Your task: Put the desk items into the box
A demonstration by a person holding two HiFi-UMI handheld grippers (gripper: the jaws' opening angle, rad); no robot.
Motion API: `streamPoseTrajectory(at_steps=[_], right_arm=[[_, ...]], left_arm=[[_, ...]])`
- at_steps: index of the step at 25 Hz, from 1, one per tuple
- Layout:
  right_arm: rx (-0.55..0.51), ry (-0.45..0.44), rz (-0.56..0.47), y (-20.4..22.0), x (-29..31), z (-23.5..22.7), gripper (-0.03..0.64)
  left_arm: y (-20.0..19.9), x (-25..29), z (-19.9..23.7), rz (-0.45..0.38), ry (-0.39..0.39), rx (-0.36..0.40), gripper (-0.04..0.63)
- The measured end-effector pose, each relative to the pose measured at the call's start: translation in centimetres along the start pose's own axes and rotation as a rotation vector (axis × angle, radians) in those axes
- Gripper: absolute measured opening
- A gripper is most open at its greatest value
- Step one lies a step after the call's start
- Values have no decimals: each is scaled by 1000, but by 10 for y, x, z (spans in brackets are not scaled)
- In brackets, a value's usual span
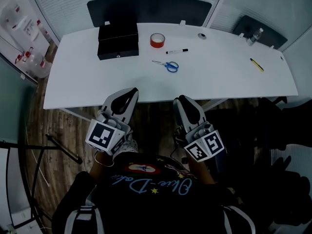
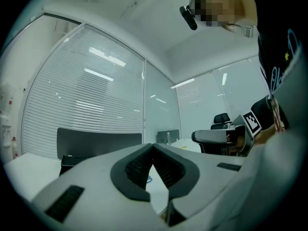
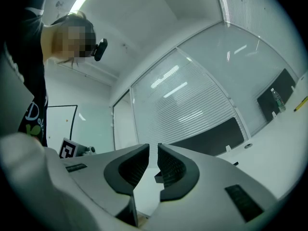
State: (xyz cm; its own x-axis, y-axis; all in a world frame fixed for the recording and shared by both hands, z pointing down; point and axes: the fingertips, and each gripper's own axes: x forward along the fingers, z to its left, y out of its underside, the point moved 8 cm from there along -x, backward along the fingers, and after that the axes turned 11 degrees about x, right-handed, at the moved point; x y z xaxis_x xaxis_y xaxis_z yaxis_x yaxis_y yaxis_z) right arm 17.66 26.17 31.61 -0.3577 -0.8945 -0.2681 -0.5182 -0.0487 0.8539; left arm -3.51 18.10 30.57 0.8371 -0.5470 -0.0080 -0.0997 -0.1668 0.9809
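On the white desk (image 1: 87,82) lie an open black box (image 1: 118,41) at the back left, a red tape roll (image 1: 157,40), a black marker (image 1: 176,51), blue-handled scissors (image 1: 167,65) and a yellow pen (image 1: 257,65) far right. Both grippers hover before the desk's front edge, short of every item. My left gripper (image 1: 132,90) (image 2: 153,146) has its jaw tips touching, with nothing held. In my right gripper (image 1: 181,99) (image 3: 158,148) a narrow empty gap stays between the jaws.
A small round grey object (image 1: 202,35) sits near the desk's back edge. A water bottle (image 1: 254,35) stands on the adjoining desk at the back right. Dark chair backs stand behind the desk, and a tripod leg (image 1: 63,149) lies on the wooden floor at the left.
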Motion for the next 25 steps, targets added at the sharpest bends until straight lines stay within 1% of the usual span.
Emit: streamPoseTrajectory(at_steps=[6, 13, 21, 25], right_arm=[[11, 16, 24, 10, 33, -7, 55], [20, 32, 29, 20, 69, -12, 55], [9, 53, 41, 31, 106, -14, 55], [7, 50, 55, 37, 126, -14, 55]], left_arm=[[12, 11, 29, 5, 18, -15, -9], [23, 19, 64, 21, 40, -4, -9], [33, 28, 101, 10, 65, -3, -9], [39, 29, 120, 15, 65, -3, -9]])
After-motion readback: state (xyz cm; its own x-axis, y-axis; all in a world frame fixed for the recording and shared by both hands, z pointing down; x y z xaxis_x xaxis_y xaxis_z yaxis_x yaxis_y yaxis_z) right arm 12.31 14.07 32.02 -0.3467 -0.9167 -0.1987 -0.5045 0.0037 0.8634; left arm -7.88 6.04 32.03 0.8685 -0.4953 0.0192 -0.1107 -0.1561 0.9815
